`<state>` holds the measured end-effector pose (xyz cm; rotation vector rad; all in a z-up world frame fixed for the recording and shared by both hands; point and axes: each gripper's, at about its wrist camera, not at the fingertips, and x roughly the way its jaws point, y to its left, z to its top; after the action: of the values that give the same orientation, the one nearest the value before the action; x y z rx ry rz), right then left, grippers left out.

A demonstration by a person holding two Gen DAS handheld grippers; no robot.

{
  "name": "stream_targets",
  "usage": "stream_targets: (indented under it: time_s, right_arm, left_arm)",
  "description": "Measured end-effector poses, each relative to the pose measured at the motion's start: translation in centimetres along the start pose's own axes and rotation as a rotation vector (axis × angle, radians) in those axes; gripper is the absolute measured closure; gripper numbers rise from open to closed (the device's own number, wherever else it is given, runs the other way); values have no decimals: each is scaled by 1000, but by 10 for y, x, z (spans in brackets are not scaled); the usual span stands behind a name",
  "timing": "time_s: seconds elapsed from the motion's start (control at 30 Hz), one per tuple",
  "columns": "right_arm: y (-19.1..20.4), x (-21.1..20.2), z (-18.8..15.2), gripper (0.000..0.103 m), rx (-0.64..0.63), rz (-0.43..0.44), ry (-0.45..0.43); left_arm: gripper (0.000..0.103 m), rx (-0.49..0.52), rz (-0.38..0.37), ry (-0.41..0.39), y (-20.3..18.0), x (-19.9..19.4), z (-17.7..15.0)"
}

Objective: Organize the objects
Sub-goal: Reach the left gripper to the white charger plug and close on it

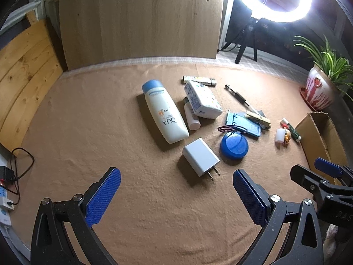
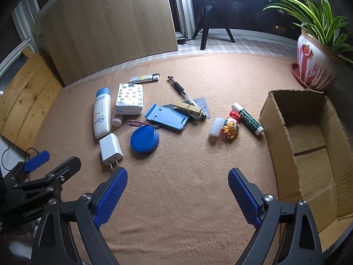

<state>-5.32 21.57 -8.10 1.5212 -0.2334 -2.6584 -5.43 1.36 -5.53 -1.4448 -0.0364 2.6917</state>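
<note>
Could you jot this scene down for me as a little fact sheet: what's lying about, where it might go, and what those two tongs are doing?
surface: tan cloth
container: cardboard box, open, on the right, looks empty
loose items: lotion bottle, white charger, round blue case, tissue pack, pen, toy figure
left tongs: open, holding nothing
right tongs: open, holding nothing

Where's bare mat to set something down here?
Free: the near strip between both grippers and the charger; the stretch left of the bottle; the gap between the toy and the box. Crowded: around the blue case.
</note>
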Motion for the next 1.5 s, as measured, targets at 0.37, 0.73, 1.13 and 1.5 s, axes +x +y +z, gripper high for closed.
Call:
stream_targets:
  time_s: [0.37, 0.73, 1.13, 1.5]
  right_arm:
    - [-17, 15, 0, 27, 63, 39, 51]
    - [-27, 24, 2, 27, 88, 46, 68]
    - [-21, 30, 7, 27, 75, 55, 76]
    - [-3, 41, 9, 27, 46, 98, 102]
  left_arm:
    - [12, 17, -26, 70, -18, 43, 9]
    - [20, 26, -25, 117, -30, 74, 15]
    - [50, 3, -64, 182, -25, 92, 13]
    - [61, 4, -145, 158, -9, 81, -4]
